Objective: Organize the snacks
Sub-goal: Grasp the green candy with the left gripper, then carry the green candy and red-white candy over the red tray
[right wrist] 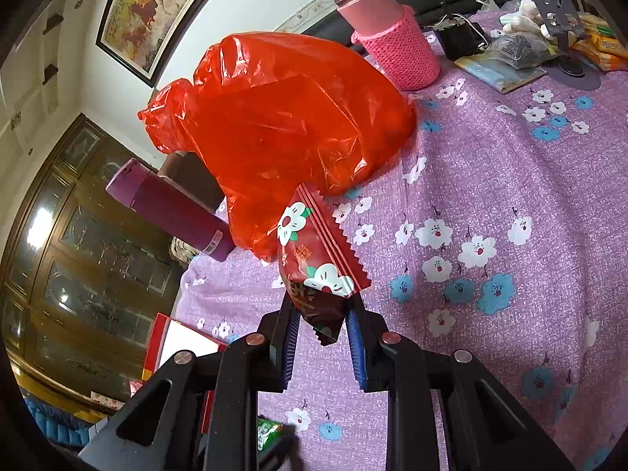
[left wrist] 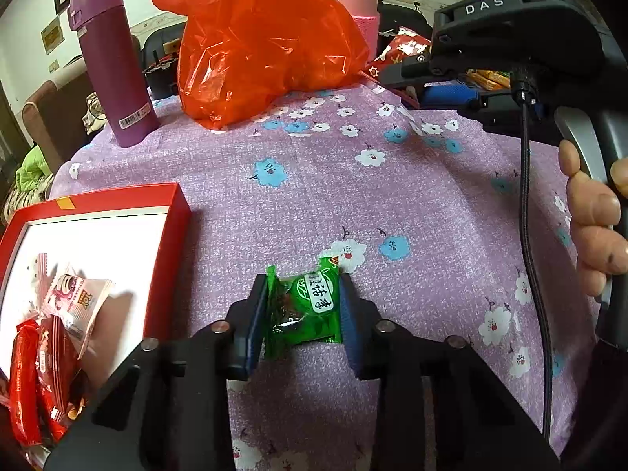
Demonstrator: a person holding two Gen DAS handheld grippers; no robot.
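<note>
My left gripper (left wrist: 302, 306) is shut on a green snack packet (left wrist: 304, 308), just above the purple flowered tablecloth (left wrist: 392, 196). A red box (left wrist: 168, 235) with a white inside lies to its left and holds several red and pink snack packets (left wrist: 43, 345). My right gripper (right wrist: 322, 314) is shut on a dark red snack packet with white flowers (right wrist: 314, 259), held up above the cloth. The right gripper also shows in the left wrist view (left wrist: 451, 90) at the upper right. The green packet (right wrist: 269, 433) and the red box (right wrist: 157, 349) show low in the right wrist view.
A red plastic bag (left wrist: 259, 39) sits at the back of the table, a purple flask (left wrist: 112, 66) to its left, a pink flask (right wrist: 386, 35) in a knitted sleeve to its right. More packets and clutter (right wrist: 549, 39) lie at the far right.
</note>
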